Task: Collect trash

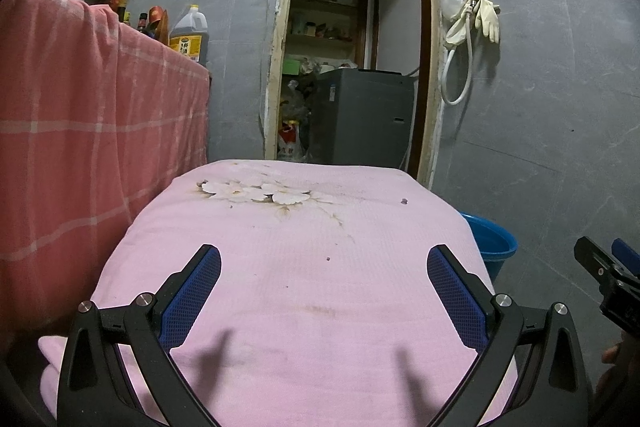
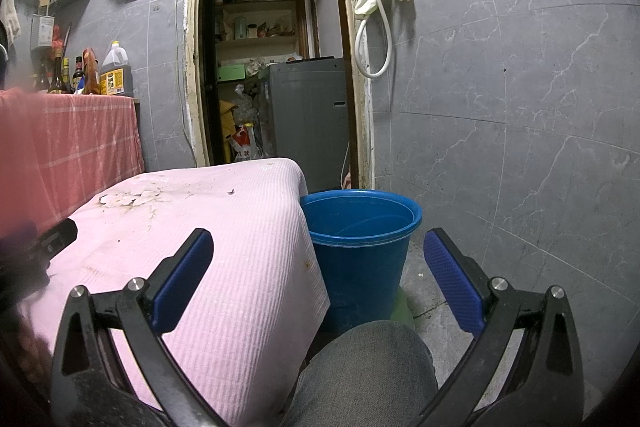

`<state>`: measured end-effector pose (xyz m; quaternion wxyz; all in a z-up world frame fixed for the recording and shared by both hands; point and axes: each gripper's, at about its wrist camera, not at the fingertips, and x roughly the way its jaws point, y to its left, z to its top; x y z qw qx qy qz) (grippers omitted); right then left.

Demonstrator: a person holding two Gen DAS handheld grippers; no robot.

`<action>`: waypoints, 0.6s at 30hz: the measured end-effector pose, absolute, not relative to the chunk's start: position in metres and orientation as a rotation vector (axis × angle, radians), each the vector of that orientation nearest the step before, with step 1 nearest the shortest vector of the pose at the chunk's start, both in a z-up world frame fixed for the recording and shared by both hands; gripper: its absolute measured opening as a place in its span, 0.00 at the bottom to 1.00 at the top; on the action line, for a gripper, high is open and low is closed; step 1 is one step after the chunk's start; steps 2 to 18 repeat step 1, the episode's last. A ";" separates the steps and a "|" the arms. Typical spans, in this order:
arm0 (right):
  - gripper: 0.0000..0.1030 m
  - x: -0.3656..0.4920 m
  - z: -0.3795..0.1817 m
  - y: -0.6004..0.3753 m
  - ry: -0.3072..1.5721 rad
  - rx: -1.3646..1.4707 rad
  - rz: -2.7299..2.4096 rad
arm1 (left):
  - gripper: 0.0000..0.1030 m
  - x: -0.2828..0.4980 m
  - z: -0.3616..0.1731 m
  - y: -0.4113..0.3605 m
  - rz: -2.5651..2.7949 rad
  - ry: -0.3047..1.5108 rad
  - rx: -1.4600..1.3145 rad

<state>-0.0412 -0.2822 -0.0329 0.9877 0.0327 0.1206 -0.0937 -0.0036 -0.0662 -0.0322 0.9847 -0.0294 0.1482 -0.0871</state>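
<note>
A low table under a pink cloth [image 1: 304, 291] with a flower print fills the left wrist view. Two tiny dark scraps lie on it, one mid-cloth [image 1: 328, 259] and one near the far right edge [image 1: 404, 201], the latter also a dark scrap [image 2: 231, 192] in the right wrist view. My left gripper [image 1: 324, 267] hovers open over the near half of the cloth, nothing between its blue pads. My right gripper [image 2: 319, 253] is open too, held over the table's right edge and a blue bucket [image 2: 360, 247] on the floor. The bucket's inside looks bare as far as I see.
A counter draped in a red checked cloth [image 1: 80, 131] stands at the left, with bottles and an oil jug [image 1: 190, 35] on top. A doorway [image 2: 276, 67] ahead leads to a grey appliance and shelves. A person's knee in grey fabric [image 2: 368, 375] sits below the right gripper.
</note>
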 end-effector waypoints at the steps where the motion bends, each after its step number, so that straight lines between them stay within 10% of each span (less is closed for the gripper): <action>1: 1.00 -0.041 -0.033 -0.282 0.242 0.066 -0.188 | 0.98 -0.004 -0.032 -0.067 -0.174 0.298 -0.060; 18: 1.00 -0.041 -0.033 -0.282 0.242 0.066 -0.188 | 0.98 -0.004 -0.032 -0.067 -0.174 0.298 -0.060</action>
